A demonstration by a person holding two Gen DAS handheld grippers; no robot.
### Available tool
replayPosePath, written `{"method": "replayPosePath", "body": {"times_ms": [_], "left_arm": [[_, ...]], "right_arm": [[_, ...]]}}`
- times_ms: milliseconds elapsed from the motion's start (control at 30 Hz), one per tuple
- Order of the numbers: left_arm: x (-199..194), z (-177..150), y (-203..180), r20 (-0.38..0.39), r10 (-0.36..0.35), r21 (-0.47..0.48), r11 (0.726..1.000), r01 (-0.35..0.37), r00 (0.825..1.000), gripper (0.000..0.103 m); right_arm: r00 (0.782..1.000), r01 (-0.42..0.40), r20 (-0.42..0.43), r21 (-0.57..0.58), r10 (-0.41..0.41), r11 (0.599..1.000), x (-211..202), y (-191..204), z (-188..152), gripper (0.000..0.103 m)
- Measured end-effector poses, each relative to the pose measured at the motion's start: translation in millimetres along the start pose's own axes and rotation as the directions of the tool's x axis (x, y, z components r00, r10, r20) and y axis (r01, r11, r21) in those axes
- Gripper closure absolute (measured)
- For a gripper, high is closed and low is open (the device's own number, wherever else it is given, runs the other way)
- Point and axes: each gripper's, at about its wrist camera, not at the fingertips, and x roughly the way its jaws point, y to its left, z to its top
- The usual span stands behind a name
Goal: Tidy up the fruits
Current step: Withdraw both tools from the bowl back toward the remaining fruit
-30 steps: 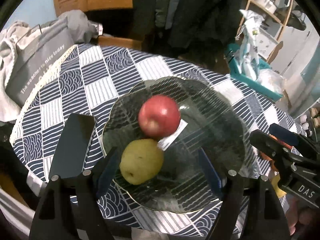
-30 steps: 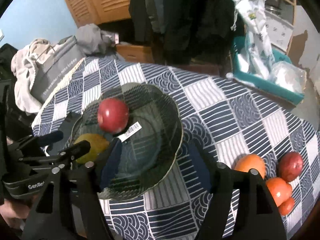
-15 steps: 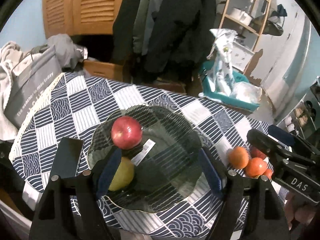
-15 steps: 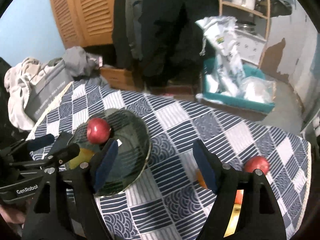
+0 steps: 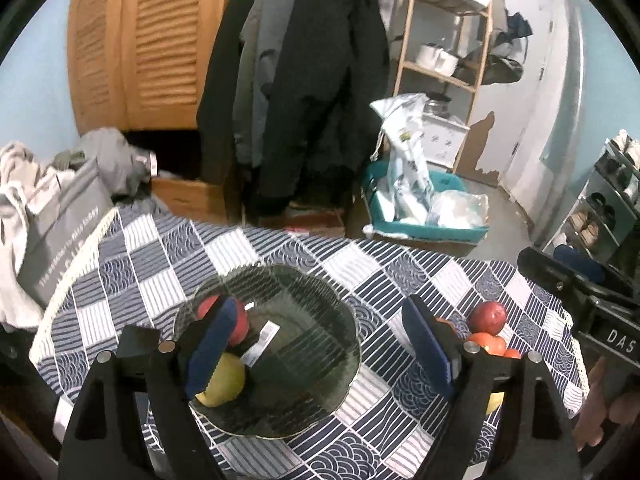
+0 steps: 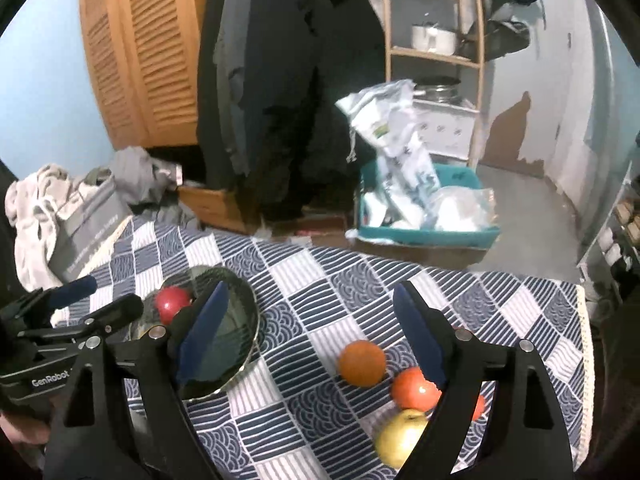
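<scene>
From the left wrist view, the left tongs are wide apart and hold nothing, up above a dark glass plate on the tabletop, which has a blue and white checked cloth. In the plate lie a red apple and a yellow pear, both near the left side and partly hidden behind the left blue pad. A white sticker lies on the plate just beside them. Off to the right on the cloth, well apart from the plate, sits a second red apple with orange fruits touching it in a little bunch. Behind the tabletop hang dark coats, and a teal bin with bags stands on the floor. From the right wrist view, the right tongs are also wide apart and empty. Between the pads, on the cloth, lies an orange. Just beside it sit a tomato-red fruit and a yellow fruit, close together near the right pad. The plate is on the left side here, with the red apple in it. The left tongs show at the left edge, by the plate.
</scene>
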Motion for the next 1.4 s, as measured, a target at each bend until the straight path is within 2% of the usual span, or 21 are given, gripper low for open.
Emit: {"method": "replayPosePath", "body": {"times_ms": [267, 733, 1133, 1400], "left_arm": [[-19, 9, -23, 0.059, -0.023, 0.057, 0.998, 0.02, 0.998, 0.015], [-27, 15, -54, 0.075, -0.073, 0.092, 0.994, 0.066, 0.994, 0.012], [-23, 13, -87, 0.062, -0.103, 0.153, 0.984, 0.092, 0.993, 0.01], [-6, 4, -109, 0.012, -0.113, 0.197, 0.974, 0.109, 0.994, 0.009]], "right_arm": [[0.997, 0.029, 0.068, 0.014, -0.03, 0.999, -30, -18, 4, 0.016], [0.988, 0.097, 0.119, 0.044, -0.102, 0.994, -60, -50, -4, 0.015], [0.985, 0.137, 0.089, 0.107, -0.147, 0.985, -68, -86, -18, 0.015], [0.986, 0.147, 0.059, 0.138, -0.156, 0.98, -69, -103, -31, 0.015]]}}
